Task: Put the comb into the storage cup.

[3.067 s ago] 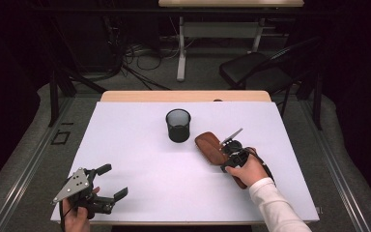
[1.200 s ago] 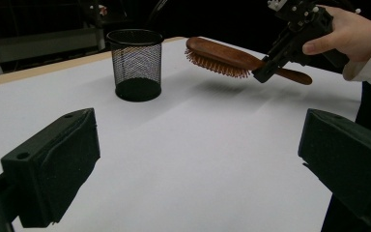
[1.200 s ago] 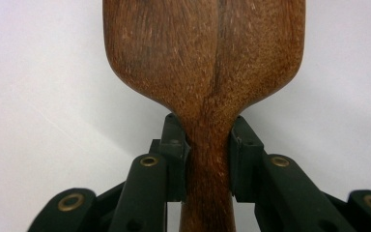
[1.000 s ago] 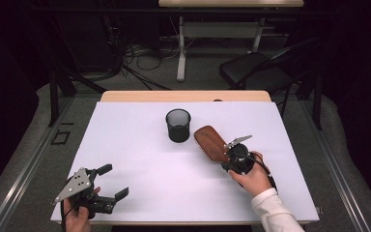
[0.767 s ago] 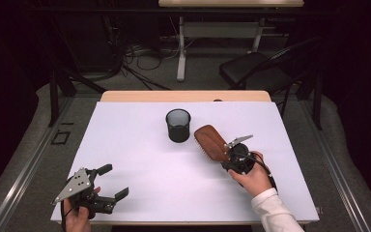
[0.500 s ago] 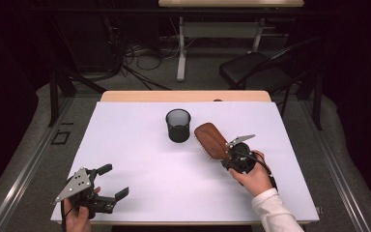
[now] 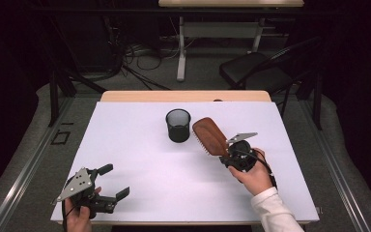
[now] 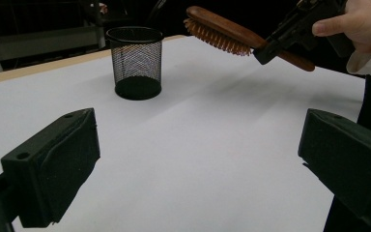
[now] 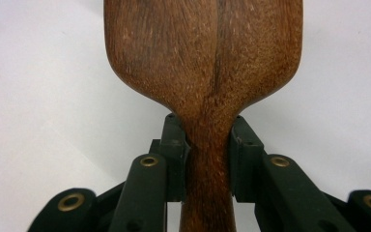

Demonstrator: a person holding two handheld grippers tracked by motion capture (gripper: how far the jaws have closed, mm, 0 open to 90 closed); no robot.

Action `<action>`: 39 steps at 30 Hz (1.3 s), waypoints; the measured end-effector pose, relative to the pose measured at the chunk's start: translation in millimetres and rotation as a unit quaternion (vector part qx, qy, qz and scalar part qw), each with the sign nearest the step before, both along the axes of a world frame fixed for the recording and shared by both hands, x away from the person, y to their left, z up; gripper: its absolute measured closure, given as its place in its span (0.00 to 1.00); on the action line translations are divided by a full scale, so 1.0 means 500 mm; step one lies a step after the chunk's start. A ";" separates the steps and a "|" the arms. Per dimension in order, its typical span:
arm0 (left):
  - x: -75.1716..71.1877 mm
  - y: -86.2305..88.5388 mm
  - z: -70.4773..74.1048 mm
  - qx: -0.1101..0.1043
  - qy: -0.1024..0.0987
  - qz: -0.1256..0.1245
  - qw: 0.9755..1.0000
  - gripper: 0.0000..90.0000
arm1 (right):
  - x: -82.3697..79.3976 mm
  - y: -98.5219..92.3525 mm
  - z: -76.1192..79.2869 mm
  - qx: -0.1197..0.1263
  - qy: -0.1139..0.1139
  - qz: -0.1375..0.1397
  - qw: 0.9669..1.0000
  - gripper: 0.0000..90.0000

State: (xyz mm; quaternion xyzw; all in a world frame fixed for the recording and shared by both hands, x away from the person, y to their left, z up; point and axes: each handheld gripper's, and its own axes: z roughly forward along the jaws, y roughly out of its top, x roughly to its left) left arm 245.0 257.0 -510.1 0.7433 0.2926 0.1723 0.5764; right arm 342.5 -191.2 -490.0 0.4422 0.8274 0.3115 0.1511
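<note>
A brown wooden hairbrush (image 7: 211, 136) hangs above the white table, its head pointing toward the black mesh cup (image 7: 178, 125) and its bristles facing down. My right gripper (image 7: 228, 153) is shut on the brush's handle (image 9: 207, 159), both pads pressing the narrow neck. In the left gripper view the hairbrush (image 8: 222, 34) is lifted just right of the mesh cup (image 8: 136, 63), with the right gripper (image 8: 270, 46) clamped on it. My left gripper (image 7: 115, 183) rests at the table's near left corner, jaws wide apart with nothing between them.
The white table (image 7: 140, 145) has a wooden strip (image 7: 183, 96) along its far edge. Beyond it stand a dark chair (image 7: 256, 72) and a desk frame (image 7: 181, 48) with cables on the floor.
The right hand has lifted the hairbrush slightly and tilted its head closer to the mesh cup. The left gripper has stayed in place.
</note>
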 end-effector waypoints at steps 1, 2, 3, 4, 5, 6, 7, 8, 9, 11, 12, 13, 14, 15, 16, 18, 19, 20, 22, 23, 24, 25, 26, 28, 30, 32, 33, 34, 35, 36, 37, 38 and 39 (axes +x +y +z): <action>0.000 0.000 0.000 0.000 0.000 0.000 1.000 0.01 | 0.000 0.001 0.002 0.001 -0.002 0.002 1.000 0.81; 0.001 0.000 0.000 0.000 0.000 0.000 1.000 0.01 | 0.000 0.001 0.005 0.005 -0.003 0.001 1.000 0.81; 0.001 0.000 -0.001 0.000 0.000 0.000 1.000 0.01 | 0.000 0.001 0.005 0.005 -0.003 0.001 1.000 0.81; 0.001 0.000 -0.001 0.000 0.000 0.000 1.000 0.01 | 0.000 0.004 0.009 0.010 -0.006 0.002 1.000 0.81; 0.001 -0.001 -0.001 0.000 0.000 0.001 1.000 0.01 | 0.000 0.005 0.011 0.011 -0.008 0.002 1.000 0.81; 0.001 -0.001 -0.001 0.000 0.000 0.001 1.000 0.01 | 0.000 0.007 0.013 0.013 -0.011 0.001 1.000 0.81; 0.001 -0.001 -0.001 0.000 0.001 0.000 1.000 0.01 | -0.001 0.008 0.015 0.015 -0.013 0.001 1.000 0.81; 0.001 -0.001 -0.001 0.000 0.001 0.000 1.000 0.01 | -0.002 0.009 0.018 0.016 -0.017 0.002 1.000 0.81; 0.001 -0.001 -0.001 -0.001 0.001 0.000 1.000 0.01 | -0.002 0.011 0.020 0.018 -0.019 0.002 1.000 0.81; 0.002 -0.001 -0.002 -0.001 0.001 0.000 1.000 0.01 | -0.003 0.014 0.026 0.023 -0.024 0.003 0.999 0.81; 0.002 -0.001 -0.002 -0.001 0.001 0.002 1.000 0.01 | -0.004 0.014 0.029 0.024 -0.029 0.004 0.999 0.81; 0.002 -0.001 -0.002 -0.001 0.001 0.002 1.000 0.01 | -0.004 0.014 0.029 0.024 -0.029 0.004 0.999 0.81; 0.002 -0.002 -0.002 -0.001 0.001 0.002 1.000 0.01 | -0.005 0.016 0.032 0.027 -0.031 0.004 0.999 0.81; 0.002 -0.002 -0.002 -0.001 0.001 0.002 1.000 0.01 | -0.007 0.018 0.039 0.030 -0.036 0.006 0.999 0.81; 0.003 -0.003 -0.003 -0.002 0.001 0.001 1.000 0.01 | -0.007 0.019 0.042 0.031 -0.039 0.007 0.999 0.81; 0.003 -0.004 -0.003 -0.002 0.002 0.001 1.000 0.01 | -0.008 0.020 0.045 0.033 -0.041 0.008 0.999 0.81; 0.004 -0.004 -0.003 -0.003 0.003 -0.003 1.000 0.01 | -0.009 0.022 0.050 0.036 -0.046 0.009 0.998 0.81; 0.004 -0.004 -0.003 -0.003 0.003 -0.003 1.000 0.01 | -0.009 0.022 0.050 0.036 -0.046 0.009 0.998 0.81; 0.004 -0.005 -0.003 -0.003 0.003 -0.002 1.000 0.01 | -0.009 0.024 0.055 0.038 -0.051 0.010 0.998 0.81; 0.004 -0.004 -0.003 -0.002 0.004 -0.002 1.000 0.01 | -0.010 0.024 0.057 0.038 -0.053 0.011 0.998 0.81; 0.005 -0.004 -0.004 -0.002 0.004 -0.001 1.000 0.01 | -0.010 0.025 0.061 0.042 -0.059 0.011 0.997 0.81; 0.005 -0.004 -0.004 -0.002 0.004 0.000 1.000 0.01 | -0.010 0.026 0.062 0.044 -0.062 0.012 0.997 0.81; 0.005 -0.004 -0.004 -0.001 0.004 0.000 1.000 0.01 | -0.010 0.026 0.062 0.044 -0.062 0.012 0.997 0.81; 0.005 -0.004 -0.004 -0.001 0.003 0.000 1.000 0.01 | -0.010 0.028 0.068 0.051 -0.067 0.017 0.996 0.81; 0.006 -0.004 -0.005 -0.002 0.004 0.003 1.000 0.01 | -0.010 0.030 0.072 0.054 -0.074 0.020 0.996 0.81; 0.006 -0.004 -0.005 -0.002 0.004 0.003 1.000 0.01 | -0.011 0.031 0.074 0.058 -0.077 0.020 0.995 0.81; 0.007 -0.004 -0.005 -0.003 0.005 0.002 1.000 0.01 | -0.012 0.032 0.076 0.061 -0.078 0.021 0.995 0.81; 0.007 -0.004 -0.005 -0.003 0.005 0.002 1.000 0.01 | -0.012 0.035 0.080 0.064 -0.087 0.024 0.994 0.81; 0.007 -0.003 -0.005 -0.003 0.006 0.002 1.000 0.01 | -0.012 0.036 0.082 0.066 -0.089 0.027 0.993 0.81; 0.008 -0.003 -0.006 -0.005 0.006 0.001 1.000 0.01 | -0.012 0.038 0.083 0.067 -0.090 0.029 0.993 0.81; 0.008 -0.003 -0.006 -0.005 0.006 0.001 1.000 0.01 | -0.011 0.040 0.084 0.067 -0.094 0.032 0.993 0.81; 0.008 -0.003 -0.007 -0.008 0.007 0.004 1.000 0.01 | -0.011 0.042 0.085 0.069 -0.095 0.033 0.992 0.81; 0.008 -0.003 -0.007 -0.008 0.007 0.004 1.000 0.01 | -0.011 0.042 0.085 0.069 -0.095 0.033 0.992 0.81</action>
